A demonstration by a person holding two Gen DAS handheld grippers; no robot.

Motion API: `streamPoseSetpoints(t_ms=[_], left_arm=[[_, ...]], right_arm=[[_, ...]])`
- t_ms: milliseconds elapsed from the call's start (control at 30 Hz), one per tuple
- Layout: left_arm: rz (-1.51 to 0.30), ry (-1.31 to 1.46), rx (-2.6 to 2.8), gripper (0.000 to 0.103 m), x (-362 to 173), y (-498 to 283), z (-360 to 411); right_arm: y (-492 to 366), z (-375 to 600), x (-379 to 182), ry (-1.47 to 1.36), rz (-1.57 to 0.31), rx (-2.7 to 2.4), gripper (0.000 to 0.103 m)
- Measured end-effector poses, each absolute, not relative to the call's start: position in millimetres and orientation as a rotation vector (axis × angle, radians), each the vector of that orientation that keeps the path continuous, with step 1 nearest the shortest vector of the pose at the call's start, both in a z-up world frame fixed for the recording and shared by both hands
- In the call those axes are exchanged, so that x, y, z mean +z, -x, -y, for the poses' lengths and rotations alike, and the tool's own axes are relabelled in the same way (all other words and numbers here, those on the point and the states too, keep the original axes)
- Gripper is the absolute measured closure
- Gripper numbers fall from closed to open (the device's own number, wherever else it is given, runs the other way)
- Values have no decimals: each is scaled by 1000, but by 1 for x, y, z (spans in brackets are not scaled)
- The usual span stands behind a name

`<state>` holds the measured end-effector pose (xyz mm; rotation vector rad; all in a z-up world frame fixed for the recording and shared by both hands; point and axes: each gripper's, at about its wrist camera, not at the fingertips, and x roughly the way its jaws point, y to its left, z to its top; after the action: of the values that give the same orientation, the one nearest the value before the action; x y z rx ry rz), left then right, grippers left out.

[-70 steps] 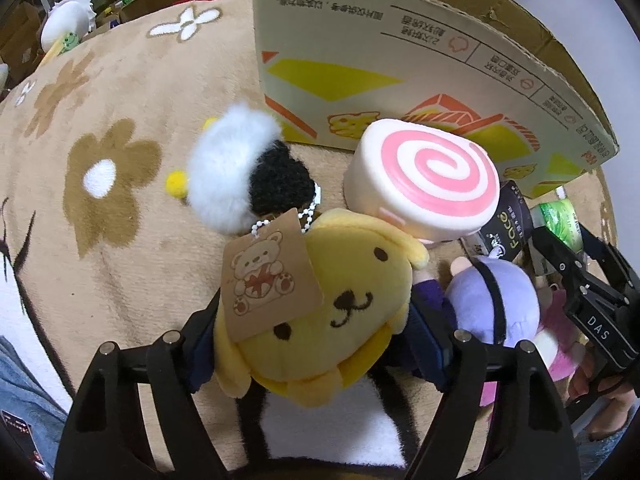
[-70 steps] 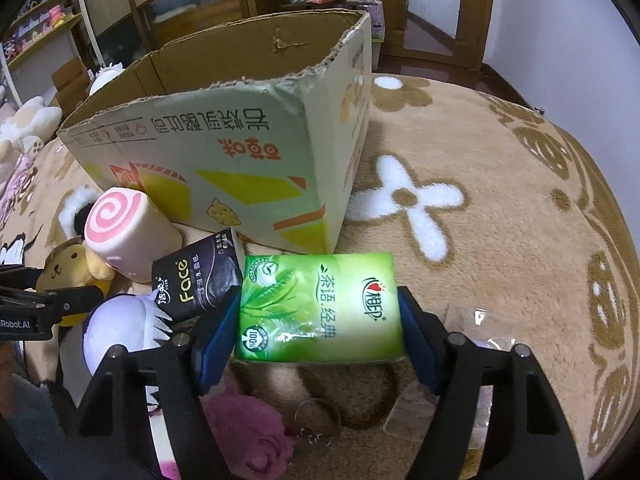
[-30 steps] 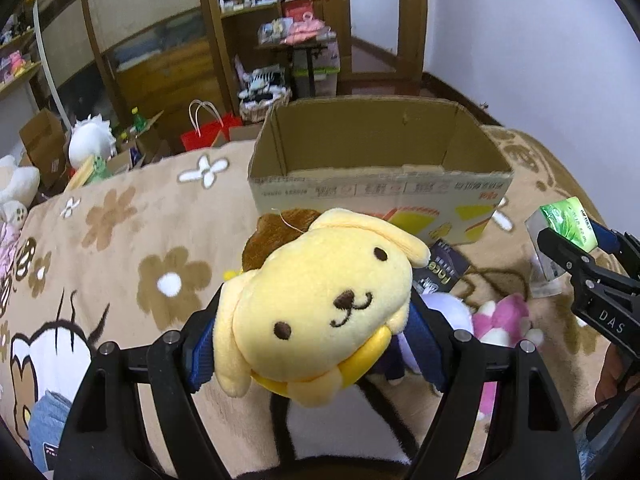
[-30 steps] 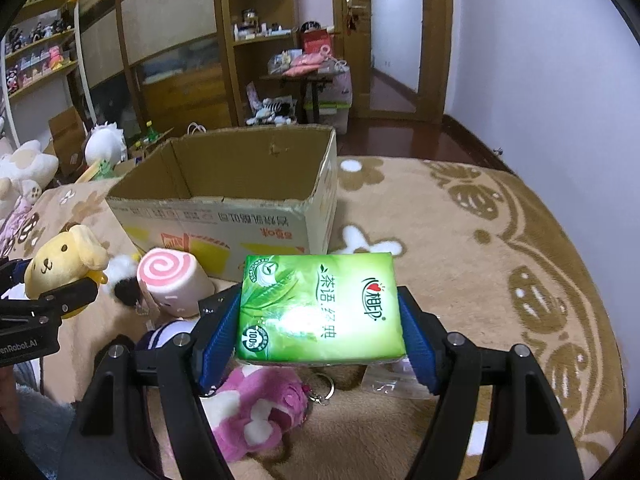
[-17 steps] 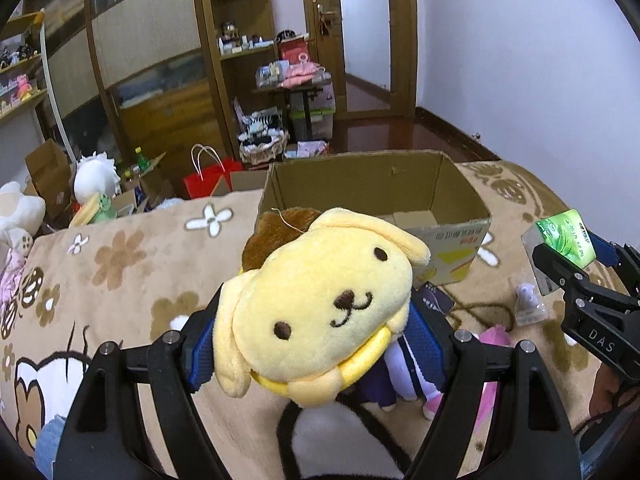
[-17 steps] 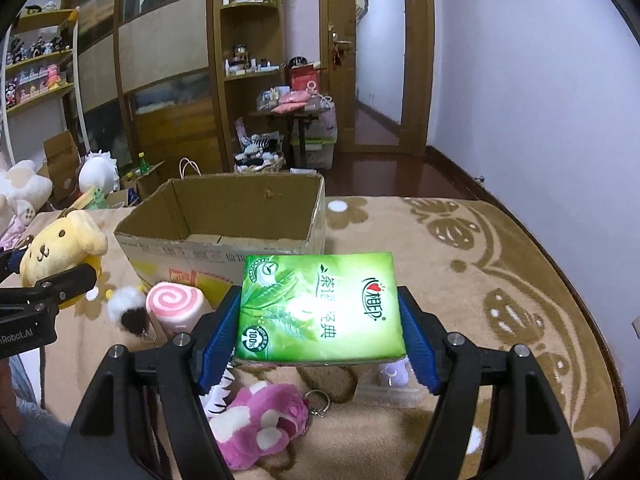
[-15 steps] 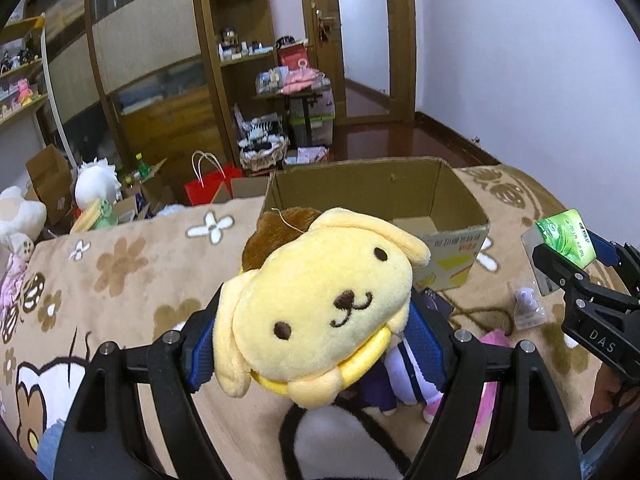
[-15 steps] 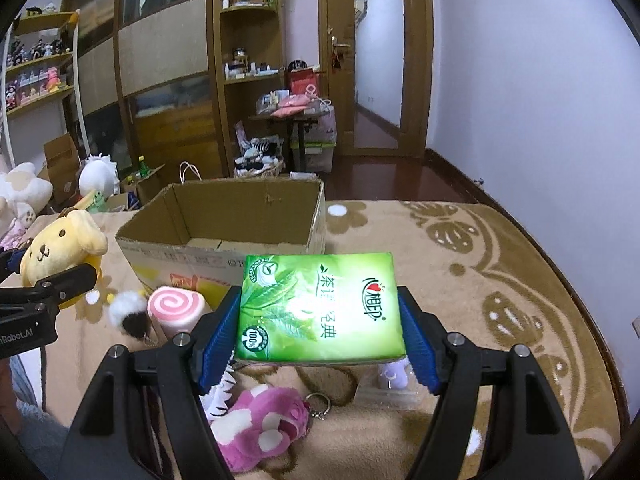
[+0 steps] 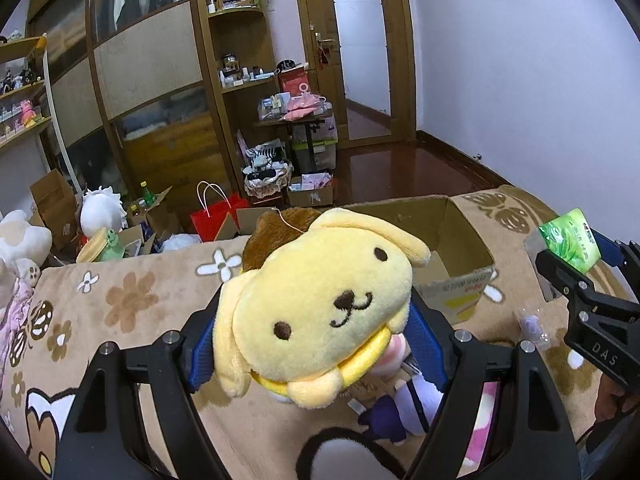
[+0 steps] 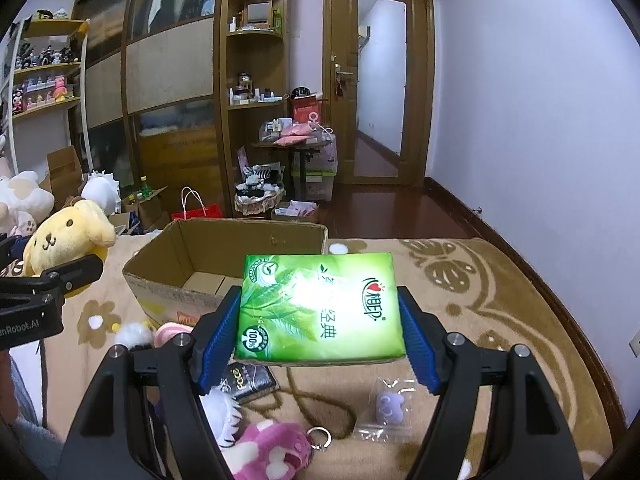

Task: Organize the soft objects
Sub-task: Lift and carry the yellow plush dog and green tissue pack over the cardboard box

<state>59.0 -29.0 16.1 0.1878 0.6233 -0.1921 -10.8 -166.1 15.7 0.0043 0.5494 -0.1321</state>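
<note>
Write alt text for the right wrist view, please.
The right gripper clamps a green tissue pack above a flowered blanket, with an open cardboard box behind it. At left, the left gripper holds a yellow plush dog.

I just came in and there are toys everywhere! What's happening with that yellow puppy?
A person is tidying soft things with two handheld grippers. The left gripper is clamped on the yellow dog plush, and the right gripper is clamped on a green tissue pack. Both are held up above the flowered blanket, in front of the open cardboard box. Other small toys lie on the blanket.
</note>
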Motion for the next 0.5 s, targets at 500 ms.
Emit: streamPoseSetpoints(t_ms=[500], left_arm=[[-590,-213,-201,24,21,-113,39]], right_arm=[[-32,161,16,38,-527,-123,26]])
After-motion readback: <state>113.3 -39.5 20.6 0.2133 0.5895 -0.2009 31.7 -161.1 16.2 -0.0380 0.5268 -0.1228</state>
